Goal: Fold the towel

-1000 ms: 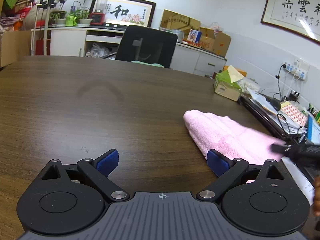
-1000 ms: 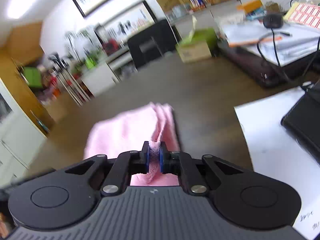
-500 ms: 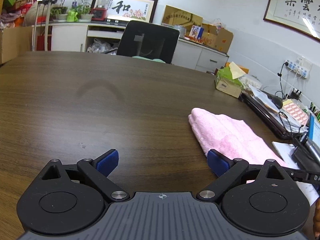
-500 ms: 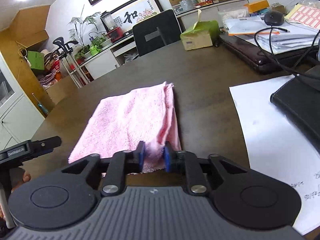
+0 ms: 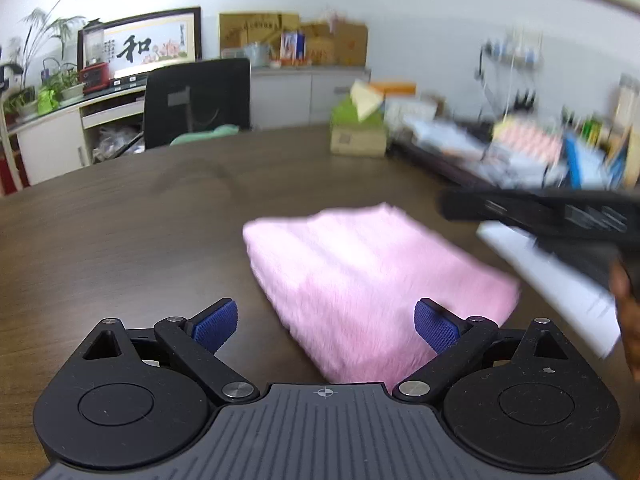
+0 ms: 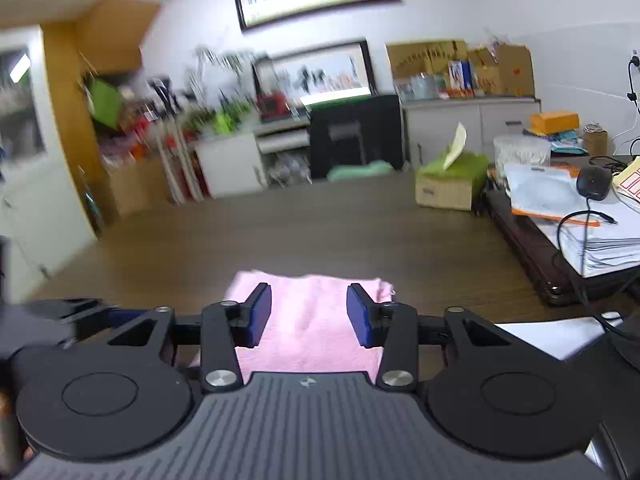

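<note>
A folded pink towel [image 5: 368, 276] lies flat on the dark wooden table [image 5: 120, 240]. My left gripper [image 5: 325, 322] is open and empty, just above the towel's near edge, with the towel between its blue pads. My right gripper [image 6: 309, 314] is open and empty above the towel [image 6: 308, 320], which shows between its blue pads. The right gripper's black body [image 5: 540, 212] crosses the right of the left wrist view, blurred.
A white paper sheet [image 5: 552, 276] lies right of the towel. A green tissue box [image 6: 452, 180], a laptop with stacked papers [image 6: 580, 232], a mouse [image 6: 594, 184] and cables crowd the table's right side. A black office chair [image 5: 196, 100] stands behind the table.
My right gripper opened and let go of the towel's edge, then lifted back. My left gripper swung right so the towel now lies between its pads. The towel lies flat.
</note>
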`<act>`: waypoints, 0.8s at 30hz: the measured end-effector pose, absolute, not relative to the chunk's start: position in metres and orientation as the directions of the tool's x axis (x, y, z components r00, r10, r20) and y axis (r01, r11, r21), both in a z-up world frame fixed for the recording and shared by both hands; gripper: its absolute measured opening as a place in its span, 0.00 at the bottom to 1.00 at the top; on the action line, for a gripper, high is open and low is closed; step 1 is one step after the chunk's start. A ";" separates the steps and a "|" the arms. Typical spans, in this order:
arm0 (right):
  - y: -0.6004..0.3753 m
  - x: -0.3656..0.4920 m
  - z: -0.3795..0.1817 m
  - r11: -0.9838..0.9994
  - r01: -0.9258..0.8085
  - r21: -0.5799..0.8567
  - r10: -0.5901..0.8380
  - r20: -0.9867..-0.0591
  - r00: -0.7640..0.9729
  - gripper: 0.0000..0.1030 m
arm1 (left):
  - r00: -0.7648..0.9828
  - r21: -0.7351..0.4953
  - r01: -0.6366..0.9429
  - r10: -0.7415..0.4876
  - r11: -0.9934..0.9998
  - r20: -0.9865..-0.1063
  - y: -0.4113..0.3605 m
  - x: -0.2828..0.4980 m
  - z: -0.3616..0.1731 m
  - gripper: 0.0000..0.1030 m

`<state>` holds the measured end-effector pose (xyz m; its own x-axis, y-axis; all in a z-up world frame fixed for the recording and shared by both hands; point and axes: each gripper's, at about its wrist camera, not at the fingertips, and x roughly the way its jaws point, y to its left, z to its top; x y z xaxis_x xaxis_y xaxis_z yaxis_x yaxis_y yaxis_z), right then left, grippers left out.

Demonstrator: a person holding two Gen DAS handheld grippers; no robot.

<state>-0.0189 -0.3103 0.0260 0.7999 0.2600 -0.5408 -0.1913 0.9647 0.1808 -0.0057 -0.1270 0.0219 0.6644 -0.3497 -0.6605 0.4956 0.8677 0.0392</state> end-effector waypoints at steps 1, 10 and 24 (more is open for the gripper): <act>-0.309 -0.012 0.019 0.966 -0.187 0.176 0.255 -0.573 0.779 0.36 | 0.654 0.056 0.500 -0.335 0.864 -0.678 -0.128 -0.004 0.017 0.89; -0.294 -0.003 -0.004 0.954 -0.280 0.107 0.281 -0.647 0.709 0.37 | 0.589 -0.051 0.453 -0.342 0.890 -0.732 -0.106 0.017 0.006 0.96; -0.170 0.103 -0.007 0.862 -0.481 0.161 0.465 -0.631 0.621 0.37 | 0.715 0.083 0.087 -0.004 0.993 -0.699 -0.004 0.057 0.017 0.91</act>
